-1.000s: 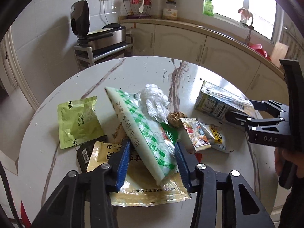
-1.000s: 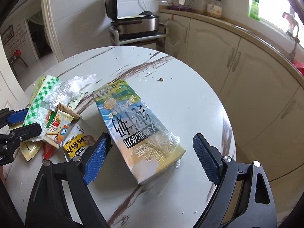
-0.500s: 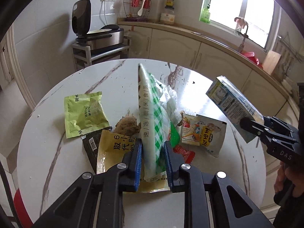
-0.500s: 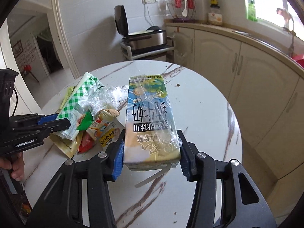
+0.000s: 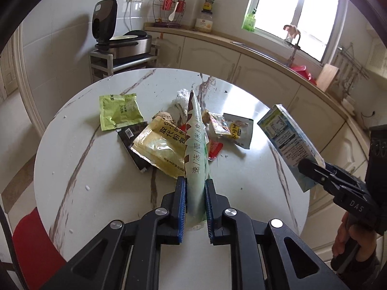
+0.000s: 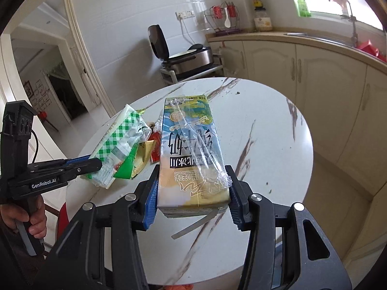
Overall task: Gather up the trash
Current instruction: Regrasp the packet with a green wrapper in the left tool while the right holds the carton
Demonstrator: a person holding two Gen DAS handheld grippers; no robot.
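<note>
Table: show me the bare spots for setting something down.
Free: the table left of the black wrapper, and its far side beyond the green packet. In the right wrist view, the half right of the milk carton is bare. Crowded: the middle.

Blue ribbed pads (image 5: 182,205) and silver screws (image 5: 161,211) are being shown on both black grippers, the left gripper (image 6: 83,165) being marked "GenRobot.AI", the right gripper (image 5: 312,169) "DAS".

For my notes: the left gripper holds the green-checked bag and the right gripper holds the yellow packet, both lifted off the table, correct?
Not quite: the right gripper holds the milk carton, as the right wrist view shows. The yellow packet lies on the table.
</note>
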